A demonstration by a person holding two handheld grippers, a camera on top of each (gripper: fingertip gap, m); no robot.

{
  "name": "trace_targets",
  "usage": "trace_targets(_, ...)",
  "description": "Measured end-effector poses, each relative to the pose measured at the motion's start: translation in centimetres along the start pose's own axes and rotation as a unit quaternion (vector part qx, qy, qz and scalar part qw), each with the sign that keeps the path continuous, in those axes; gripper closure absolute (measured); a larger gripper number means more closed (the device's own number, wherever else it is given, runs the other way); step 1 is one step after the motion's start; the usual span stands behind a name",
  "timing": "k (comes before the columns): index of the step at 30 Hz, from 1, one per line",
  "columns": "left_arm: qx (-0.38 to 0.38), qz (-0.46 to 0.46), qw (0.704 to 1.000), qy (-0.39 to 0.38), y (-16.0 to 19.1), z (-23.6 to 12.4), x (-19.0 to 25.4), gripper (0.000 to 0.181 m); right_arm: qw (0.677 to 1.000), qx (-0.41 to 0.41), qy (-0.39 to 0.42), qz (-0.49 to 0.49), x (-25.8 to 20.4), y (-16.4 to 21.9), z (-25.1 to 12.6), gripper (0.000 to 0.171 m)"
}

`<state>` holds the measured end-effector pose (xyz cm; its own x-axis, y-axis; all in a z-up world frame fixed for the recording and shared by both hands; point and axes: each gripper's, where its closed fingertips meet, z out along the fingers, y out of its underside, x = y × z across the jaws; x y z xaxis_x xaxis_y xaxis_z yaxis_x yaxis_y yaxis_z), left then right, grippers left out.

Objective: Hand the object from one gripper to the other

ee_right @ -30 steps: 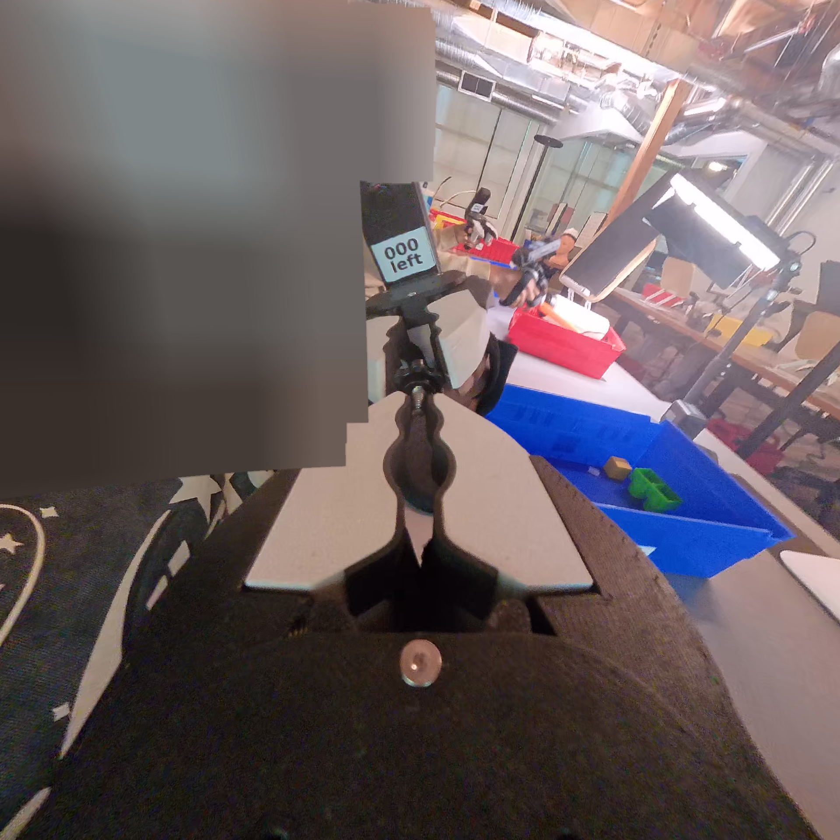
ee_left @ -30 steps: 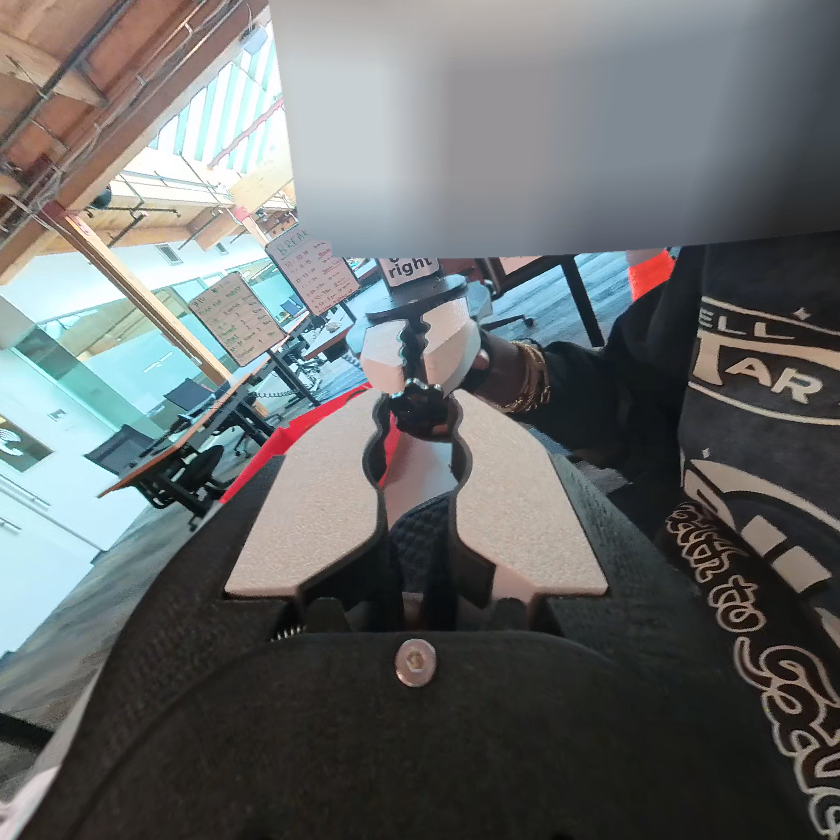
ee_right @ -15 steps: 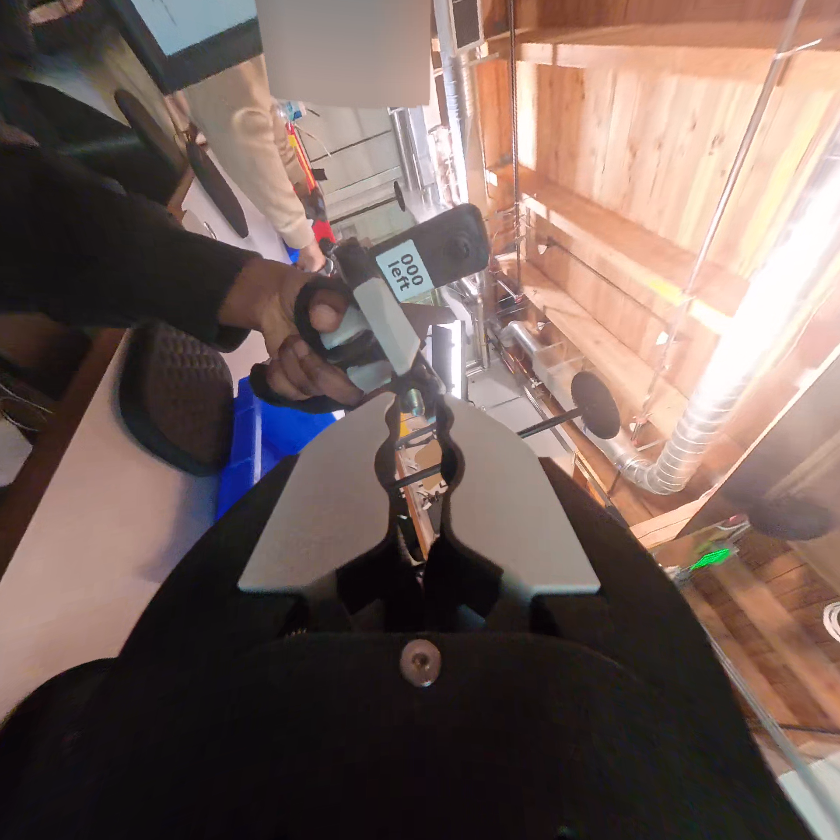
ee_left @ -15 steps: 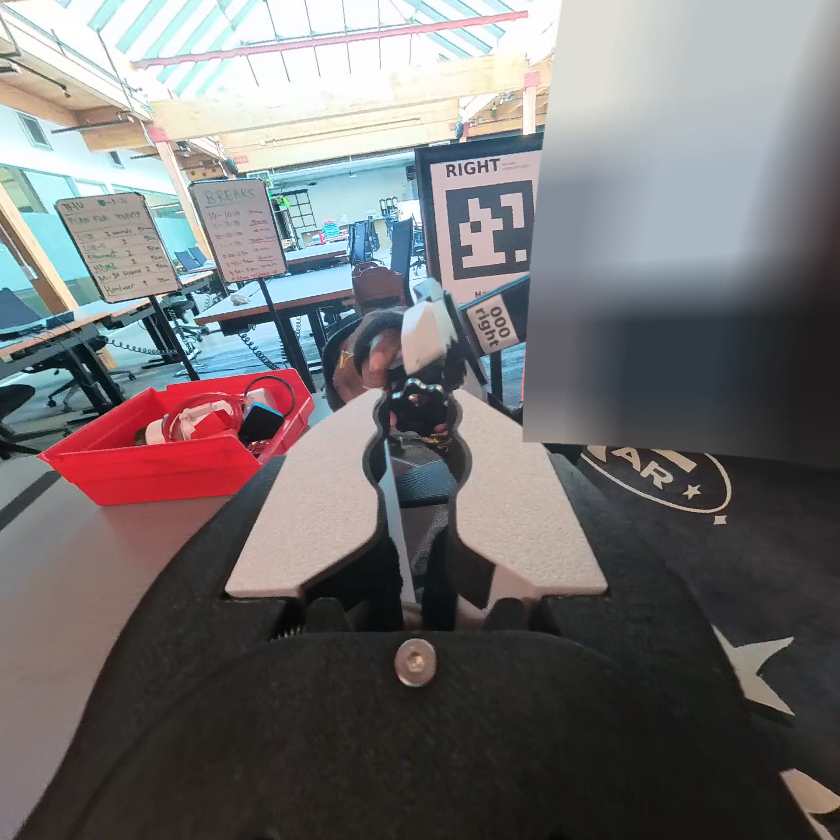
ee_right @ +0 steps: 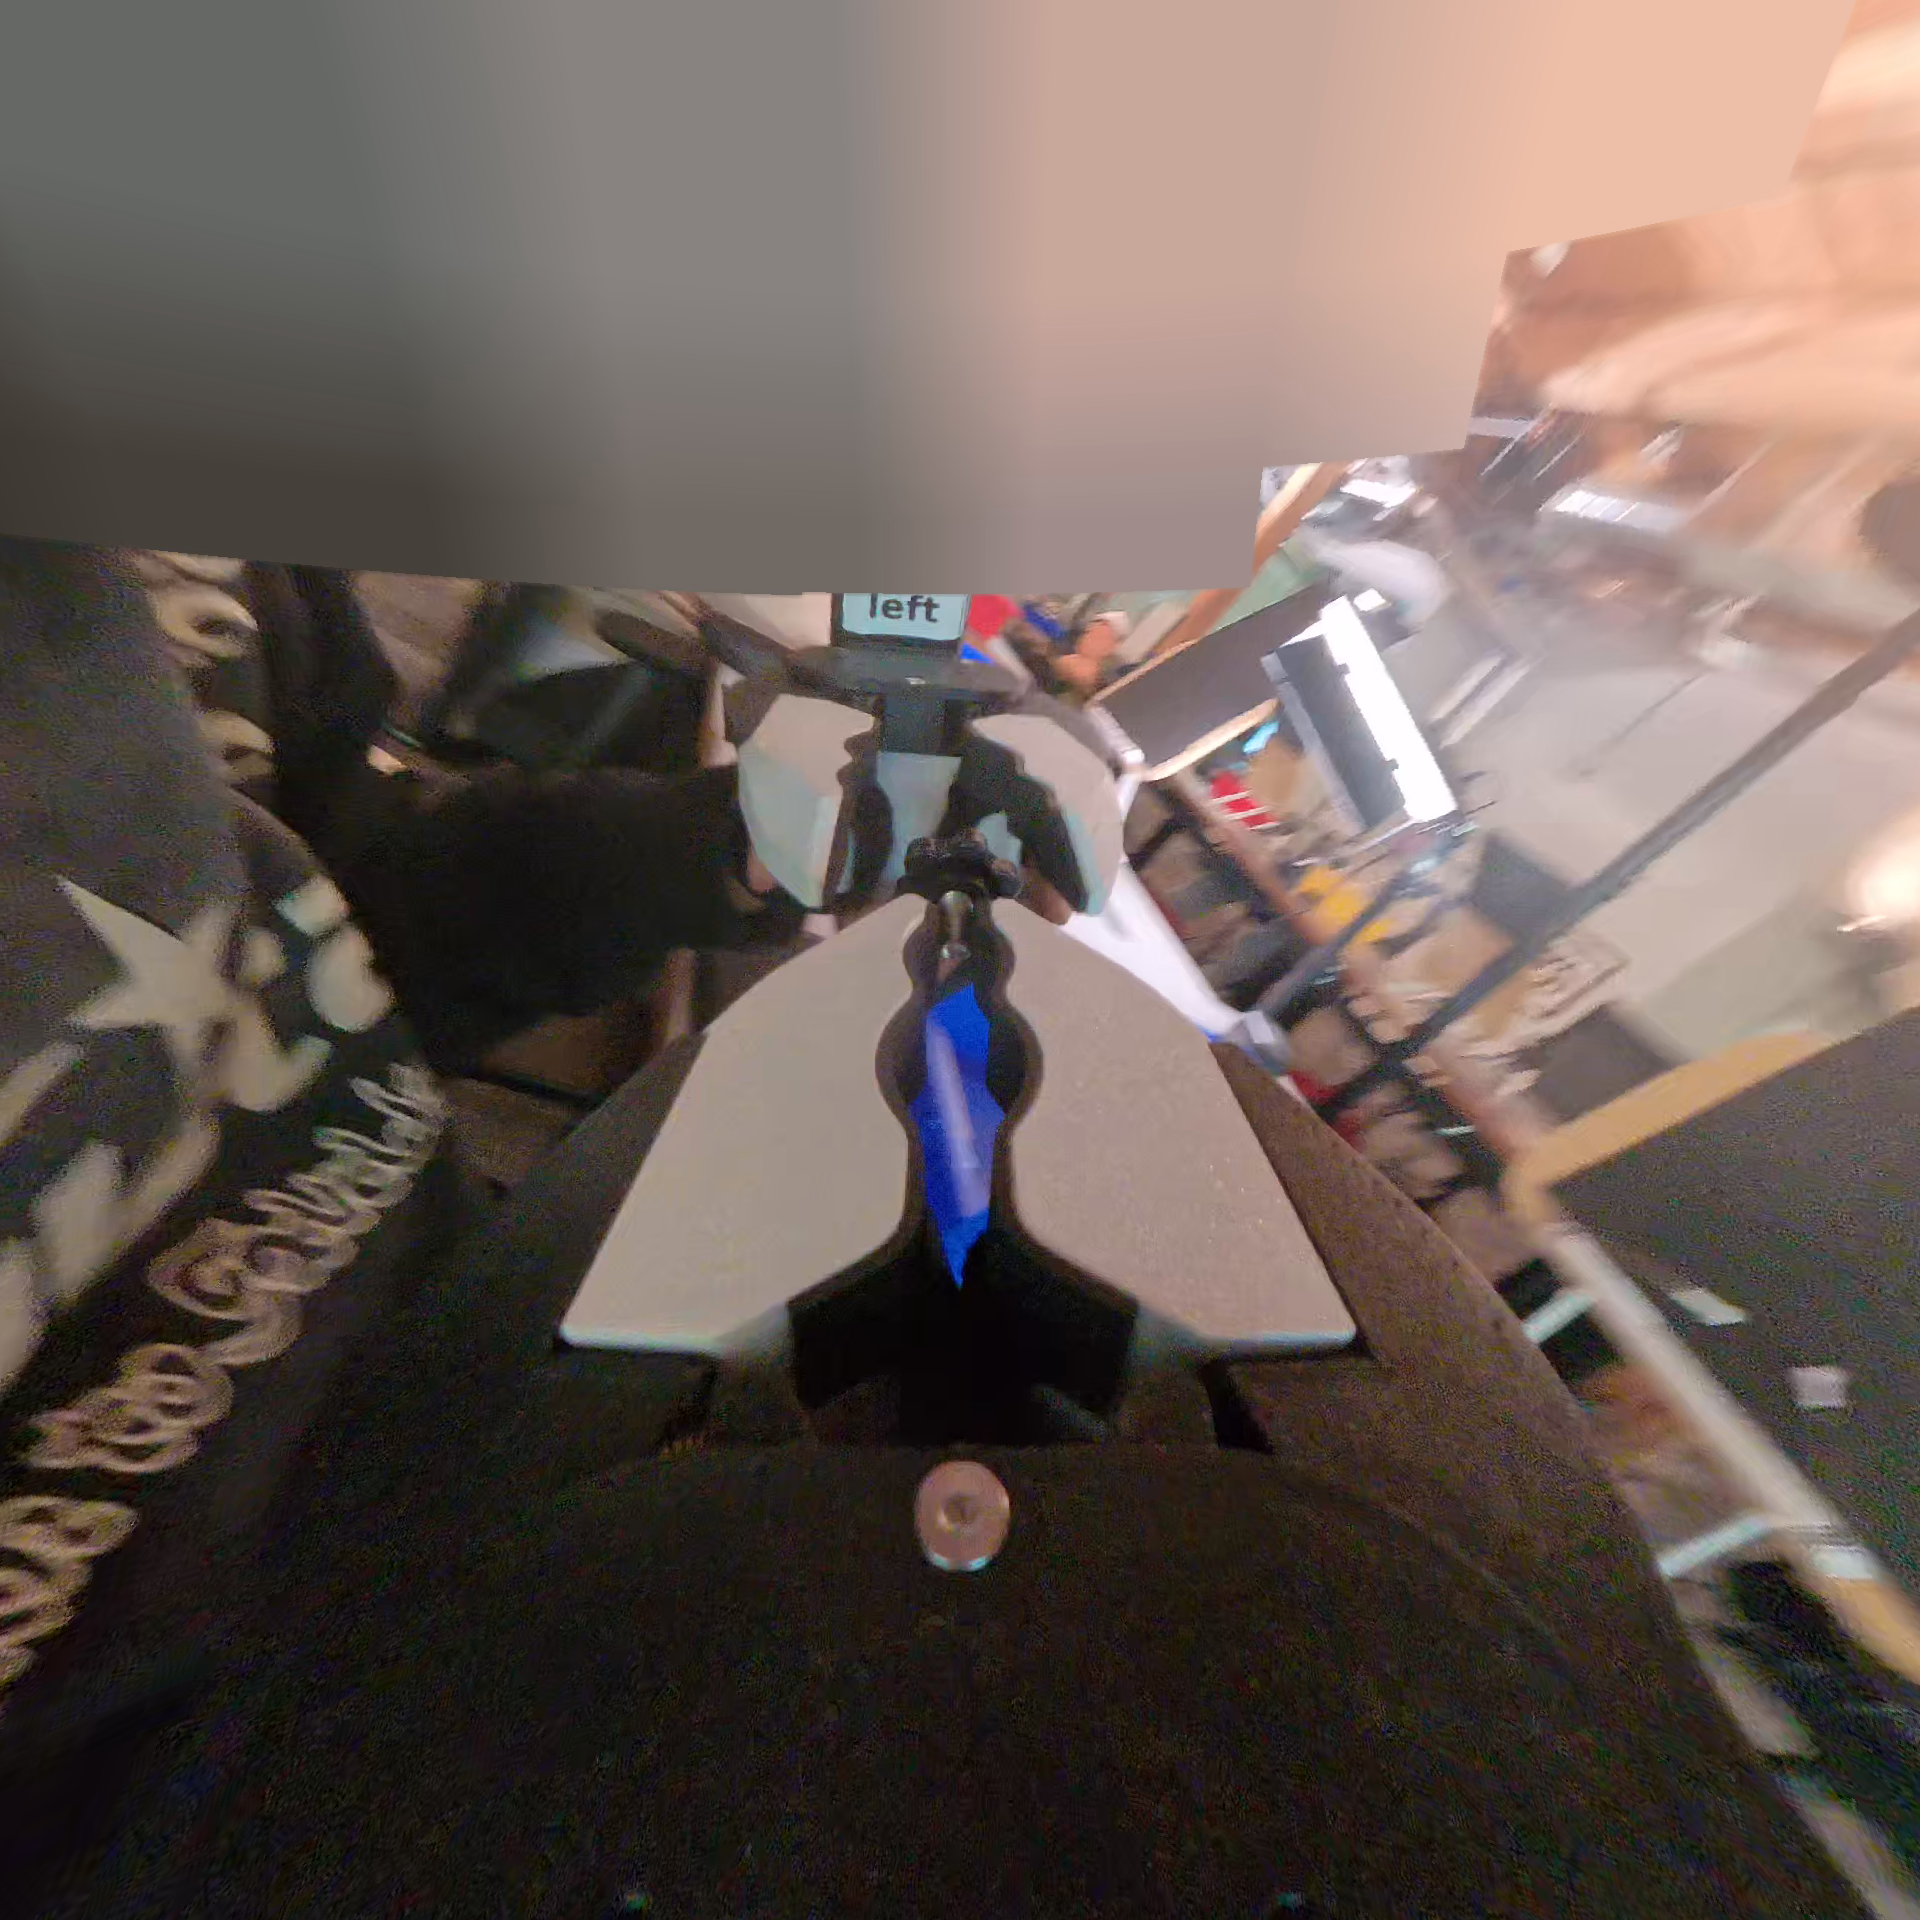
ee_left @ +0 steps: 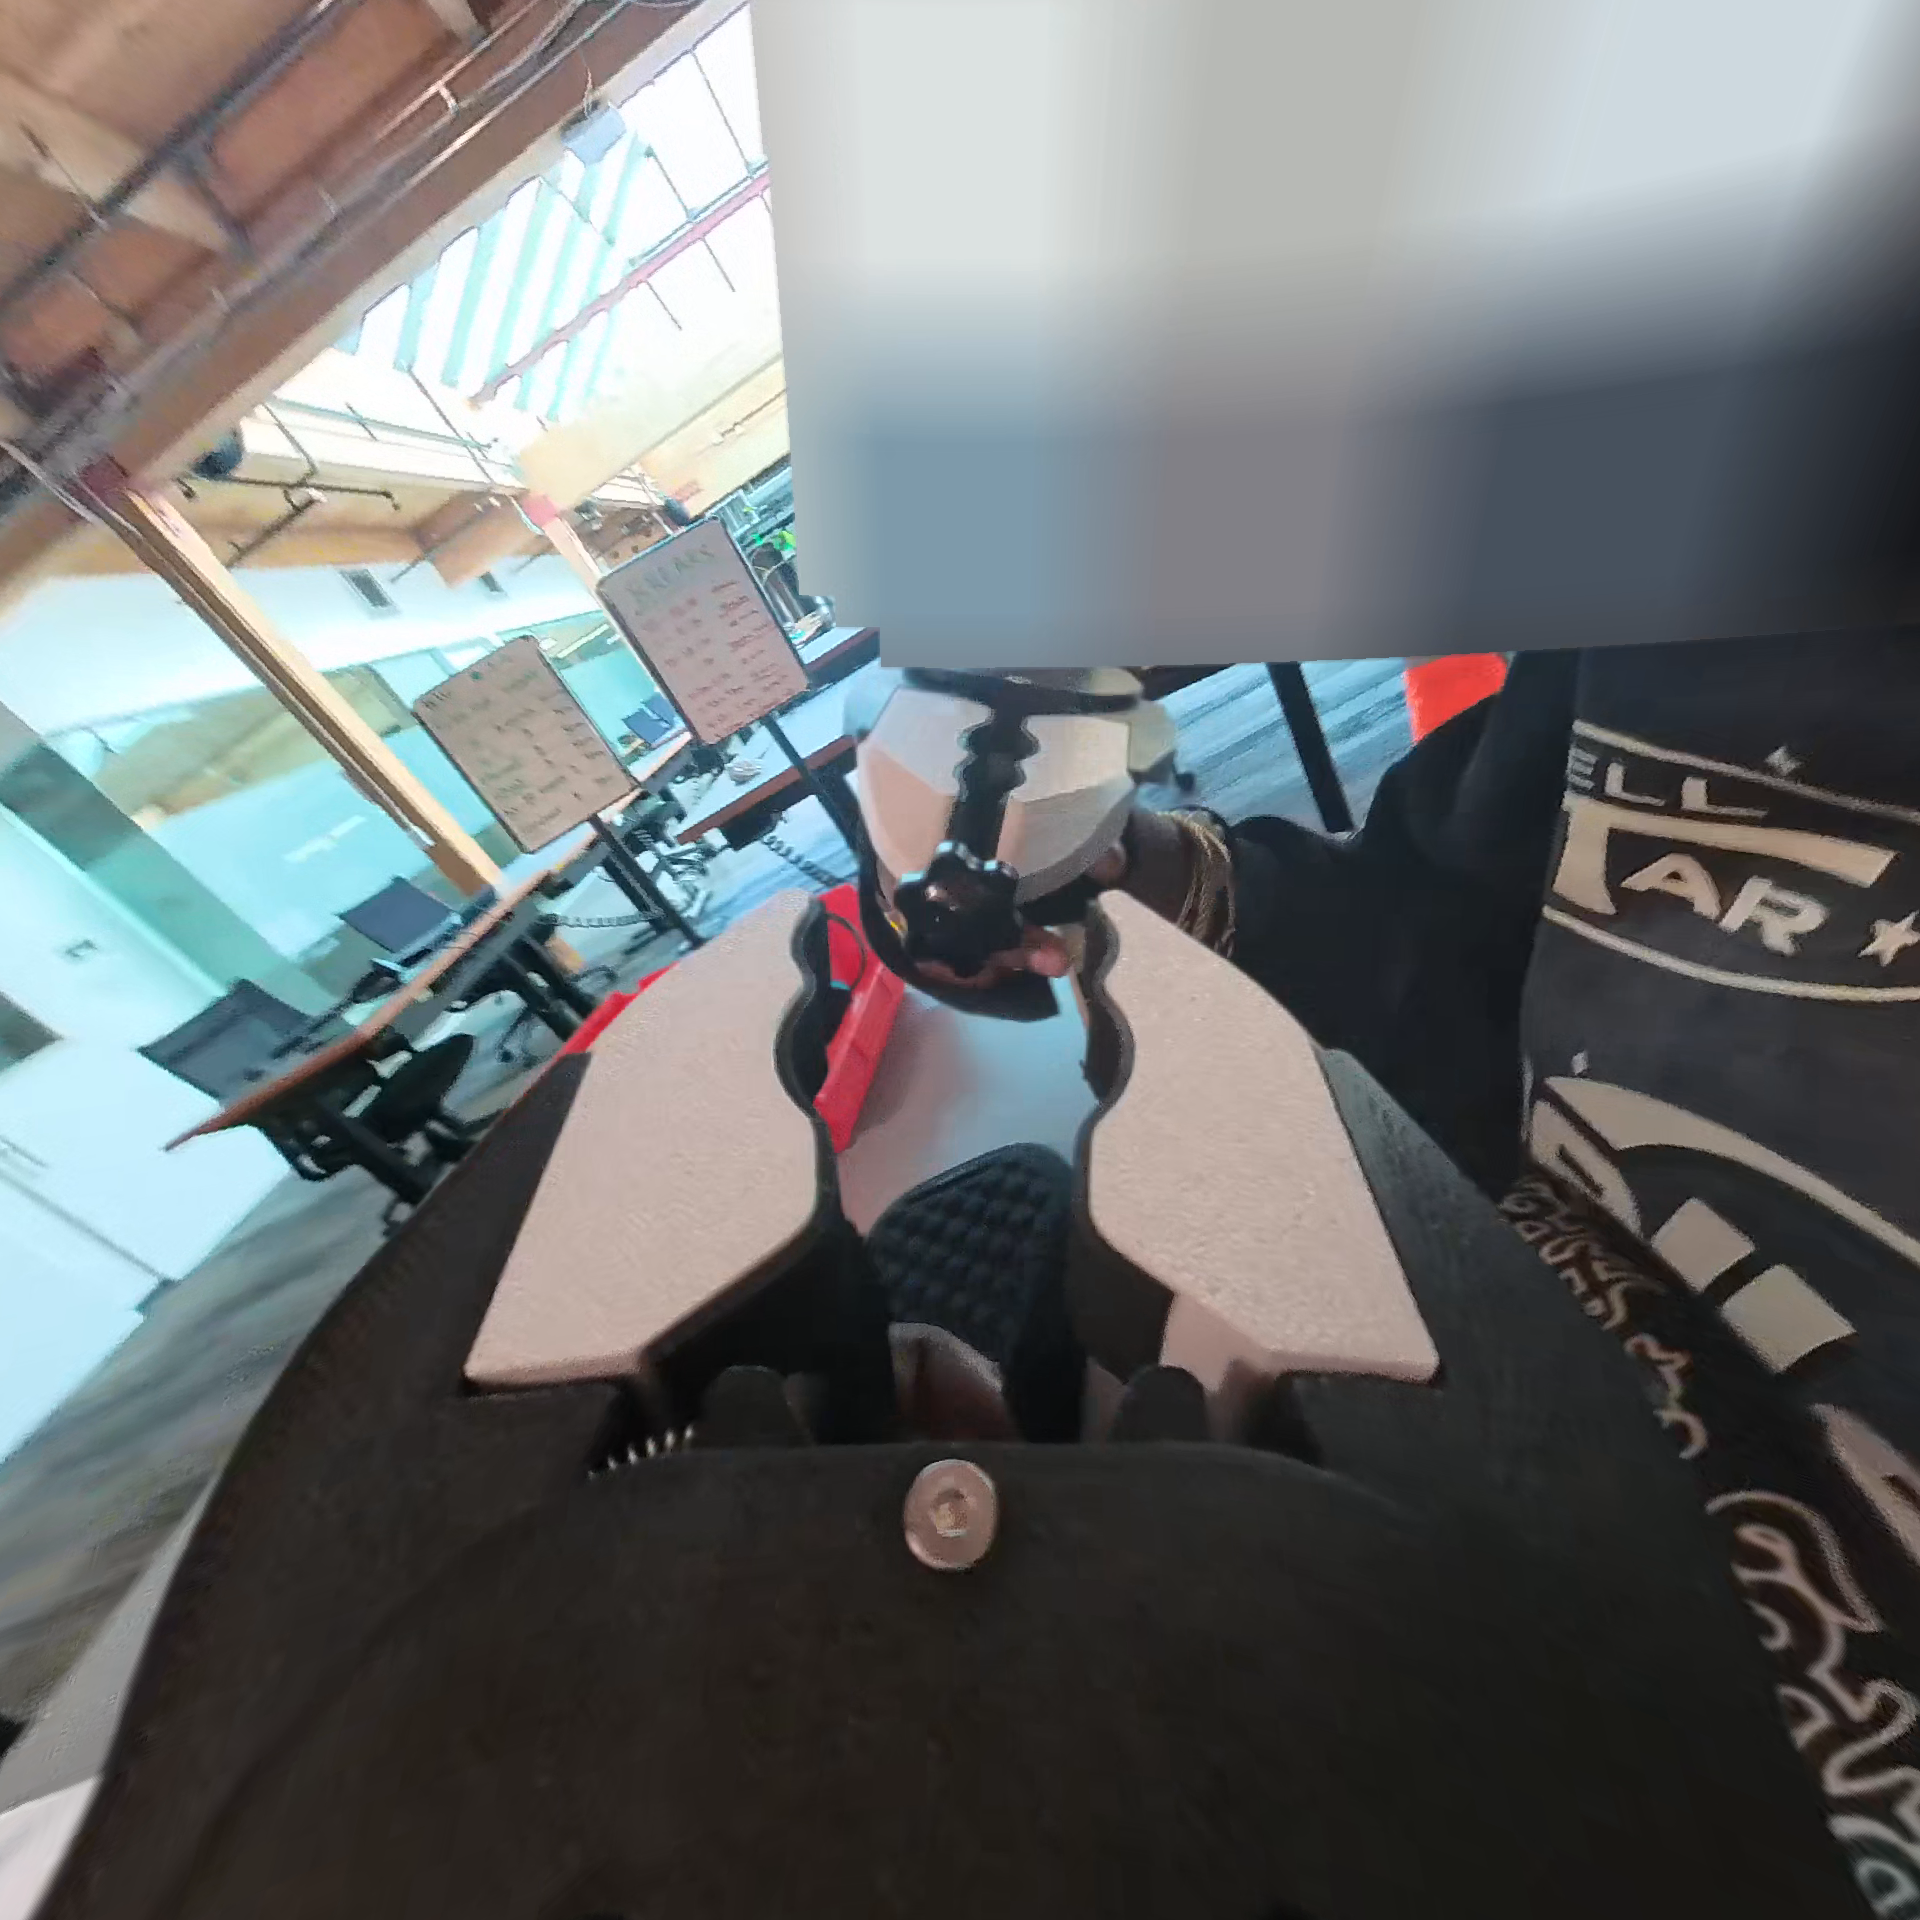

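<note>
The object is a small black star-shaped knob [ee_left: 954,896] with a metal screw stem [ee_right: 952,928]. In the right wrist view my right gripper [ee_right: 954,920] is shut on the stem, with the knob [ee_right: 961,865] sticking out past its tips. My left gripper [ee_left: 956,925] is open, its pale fingers [ee_left: 717,1122] spread wide on either side of the knob without touching it. The right gripper [ee_left: 985,821] faces me in the left wrist view, and the left gripper [ee_right: 935,821] shows open in the right wrist view. Both are held up in the air.
A person in a dark printed sweatshirt [ee_left: 1714,1039] holds both grippers, close on the right. Below are a grey table [ee_left: 977,1081], a red bin [ee_left: 862,1039] and a blue bin [ee_right: 956,1101]. Whiteboards [ee_left: 520,743] and desks stand further off.
My left gripper was shut on the knob together with the right one; it has now opened and let go. The right gripper keeps its hold. Both views have swung around.
</note>
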<state>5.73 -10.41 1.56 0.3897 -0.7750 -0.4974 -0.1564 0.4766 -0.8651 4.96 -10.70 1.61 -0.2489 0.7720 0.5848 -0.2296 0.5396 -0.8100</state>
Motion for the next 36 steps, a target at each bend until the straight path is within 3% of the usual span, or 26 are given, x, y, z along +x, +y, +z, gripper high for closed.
trace_targets(5, -0.02, 0.04, 0.999, -0.008, 0.3, 0.3, 0.3, 0.138, 0.99, 0.012, -0.055, 0.127, -0.4, 0.0, -0.1, 0.165)
trace_targets(12, -0.018, 0.045, 0.999, 0.0, 0.1, 0.5, 0.7, 0.157, 0.985, 0.013, -0.071, 0.155, -0.6, -0.1, -0.2, 0.165)
trace_targets(16, -0.019, 0.013, 1.0, 0.008, 0.1, 0.4, 0.6, 0.157, 0.989, 0.017, -0.062, 0.136, -0.5, -0.1, -0.2, 0.165)
trace_targets(19, -0.002, -0.033, 0.999, 0.016, -0.4, 0.3, 0.5, 0.157, 0.996, 0.026, -0.041, 0.08, -0.4, -0.3, -0.2, 0.156)
trace_targets(22, 0.024, -0.1, 0.994, 0.025, -1.1, 0.0, 0.1, 0.157, 0.998, 0.037, 0.006, -0.044, -0.1, -0.7, -0.4, 0.15)
trace_targets(27, 0.035, -0.184, 0.981, 0.052, -1.0, 0.0, -0.1, 0.157, 0.947, 0.011, 0.128, -0.294, 0.5, -1.2, -0.5, 0.153)
trace_targets(36, 0.019, -0.205, 0.977, 0.063, -0.6, 0.1, 0.2, 0.157, 0.938, -0.007, 0.124, -0.323, 0.1, -0.6, 0.1, 0.165)
